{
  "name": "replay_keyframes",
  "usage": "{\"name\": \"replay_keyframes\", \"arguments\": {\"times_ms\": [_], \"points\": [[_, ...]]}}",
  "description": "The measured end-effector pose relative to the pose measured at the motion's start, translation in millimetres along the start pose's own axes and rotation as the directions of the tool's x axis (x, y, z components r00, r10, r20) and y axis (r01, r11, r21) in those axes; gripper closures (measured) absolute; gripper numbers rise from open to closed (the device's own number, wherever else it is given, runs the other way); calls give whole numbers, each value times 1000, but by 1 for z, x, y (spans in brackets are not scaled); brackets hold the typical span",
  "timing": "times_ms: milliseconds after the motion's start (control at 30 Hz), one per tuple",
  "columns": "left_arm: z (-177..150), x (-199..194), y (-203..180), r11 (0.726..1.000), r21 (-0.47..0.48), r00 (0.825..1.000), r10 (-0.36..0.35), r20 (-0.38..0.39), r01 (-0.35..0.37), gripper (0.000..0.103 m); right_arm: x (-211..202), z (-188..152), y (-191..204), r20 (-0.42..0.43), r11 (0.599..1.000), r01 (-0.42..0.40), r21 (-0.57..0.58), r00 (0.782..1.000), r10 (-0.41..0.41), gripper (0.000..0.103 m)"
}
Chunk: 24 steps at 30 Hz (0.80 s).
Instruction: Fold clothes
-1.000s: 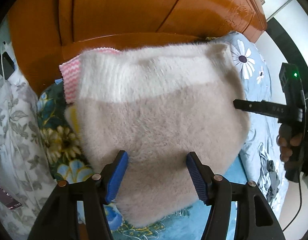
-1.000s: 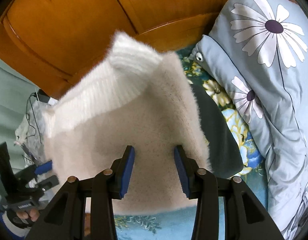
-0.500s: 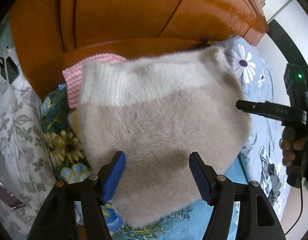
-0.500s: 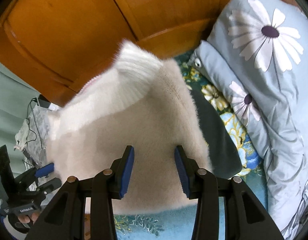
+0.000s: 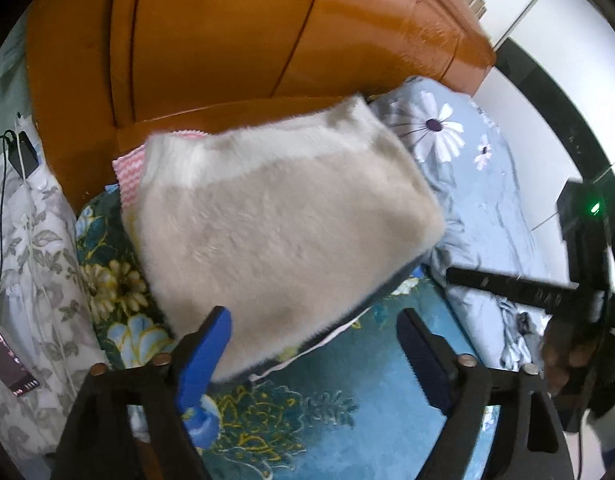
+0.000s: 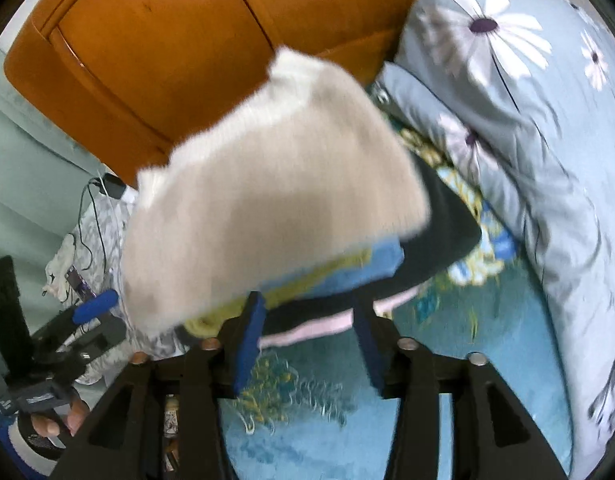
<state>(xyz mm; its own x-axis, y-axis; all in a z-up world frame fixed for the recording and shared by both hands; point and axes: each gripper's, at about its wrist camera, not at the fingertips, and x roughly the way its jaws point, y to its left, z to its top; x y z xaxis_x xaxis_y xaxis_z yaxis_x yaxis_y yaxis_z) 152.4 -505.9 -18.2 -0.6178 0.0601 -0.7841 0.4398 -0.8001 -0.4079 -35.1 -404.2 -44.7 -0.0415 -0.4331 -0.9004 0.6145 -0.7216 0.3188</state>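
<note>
A folded fuzzy sweater (image 5: 275,232), beige with a white band at its far end, lies on top of a stack of folded clothes (image 6: 347,276) on the bed. Blue, yellow, black and pink layers show under it in the right wrist view, which is blurred. My left gripper (image 5: 311,336) hangs just short of the sweater's (image 6: 275,200) near edge, its jaws opening wide and touching no fabric. My right gripper (image 6: 307,328) is at the stack's near right corner, its jaws opening, with the pads clear of the cloth.
An orange wooden headboard (image 5: 267,40) rises behind the stack. A pale blue quilt with white daisies (image 6: 527,120) is heaped on the right. Teal floral bedsheet (image 5: 307,412) lies in front. Grey leaf-print fabric (image 5: 23,260) with a charger and cable is on the left.
Both grippers have drawn back from the sweater and their jaws have spread wider. The stack's lower layers and more bedsheet now show in front of the sweater.
</note>
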Motion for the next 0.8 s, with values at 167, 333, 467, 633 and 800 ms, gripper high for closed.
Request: {"name": "replay_keyframes", "arguments": {"times_ms": [167,333,467,633,800], "points": [[-14,-18,-10,999,12,995,-38,96,37,0,0,-26,2,-13,1000,26,10,1000,-26,45],[-27,-32,-18,999,27,988,-28,150,24,0,-6,-48,9,-18,998,58,-4,998,-59,44],[-35,-38,-22,1000,19,988,21,153,-24,0,-7,-60,14,-23,996,84,-28,996,-85,43],[-41,-45,-24,996,8,983,91,158,-94,0,-11,-68,26,-16,994,88,-62,996,-89,12],[-46,-50,-25,996,4,983,90,160,-92,0,-16,-73,36,2,991,111,-78,994,-112,7]]}}
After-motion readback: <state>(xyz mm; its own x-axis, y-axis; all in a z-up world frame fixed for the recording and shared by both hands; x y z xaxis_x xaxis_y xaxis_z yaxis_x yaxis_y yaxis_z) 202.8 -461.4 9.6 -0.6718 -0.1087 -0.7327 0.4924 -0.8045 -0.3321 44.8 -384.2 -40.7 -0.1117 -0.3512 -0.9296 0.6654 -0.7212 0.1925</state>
